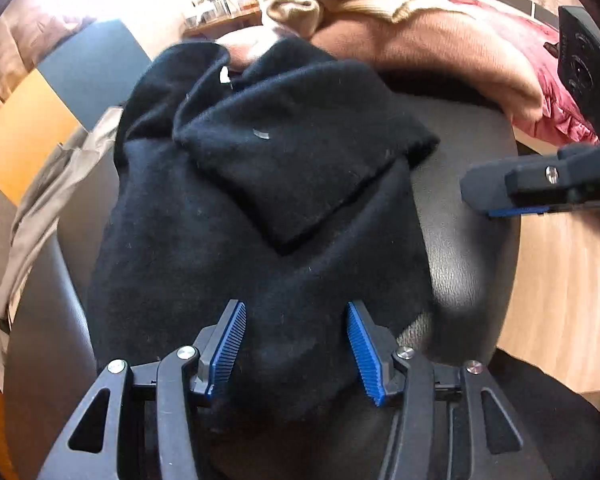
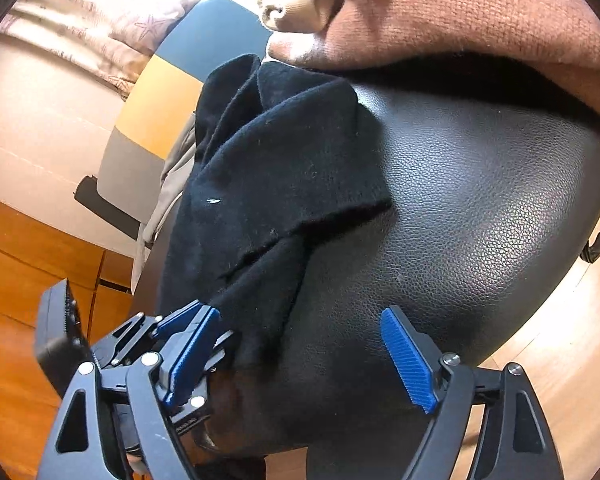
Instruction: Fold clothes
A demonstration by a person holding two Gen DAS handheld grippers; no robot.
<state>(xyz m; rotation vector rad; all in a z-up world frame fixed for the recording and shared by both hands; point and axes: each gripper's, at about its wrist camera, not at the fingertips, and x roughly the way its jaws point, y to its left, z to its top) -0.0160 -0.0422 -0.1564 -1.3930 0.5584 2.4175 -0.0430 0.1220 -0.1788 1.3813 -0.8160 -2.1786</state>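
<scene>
I see a black leather seat [image 2: 480, 200] carrying everything, with a wooden floor [image 2: 16, 292] below its left edge. Beyond that edge stands a panel in blue, orange and grey blocks [image 2: 160, 92]. Past the seat's far edge I make out a cluttered shelf [image 1: 220, 8], blurred.

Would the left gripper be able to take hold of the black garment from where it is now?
Probably yes: the left gripper is open right over the near edge of the black garment, with nothing between them on the black seat.
</scene>
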